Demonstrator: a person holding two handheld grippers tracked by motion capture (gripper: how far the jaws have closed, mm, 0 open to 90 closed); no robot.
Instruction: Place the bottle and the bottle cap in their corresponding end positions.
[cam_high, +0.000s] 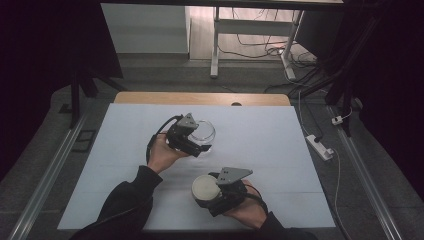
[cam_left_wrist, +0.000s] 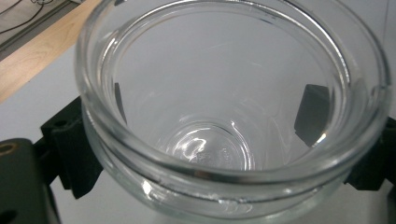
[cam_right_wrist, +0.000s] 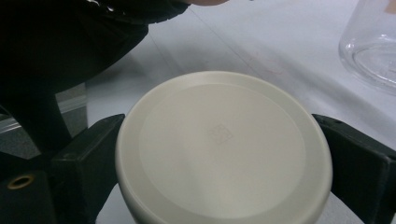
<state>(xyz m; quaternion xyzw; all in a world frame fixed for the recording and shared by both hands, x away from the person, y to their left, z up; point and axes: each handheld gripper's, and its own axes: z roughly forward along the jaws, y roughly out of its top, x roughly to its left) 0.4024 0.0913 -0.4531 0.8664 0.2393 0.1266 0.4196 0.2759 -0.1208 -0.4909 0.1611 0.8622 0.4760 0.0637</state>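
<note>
Left gripper (cam_high: 192, 145) clamps the glass jar (cam_high: 202, 132) by its outer wall at mid-table; right gripper (cam_high: 212, 192) grips the white lid (cam_high: 205, 187) by its rim nearer the person. The glass looks rigid, slippery and breakable; the lid probably light.

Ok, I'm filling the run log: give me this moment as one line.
left gripper: shut on glass jar | right gripper: shut on white lid | jar open, lid off, apart
</note>
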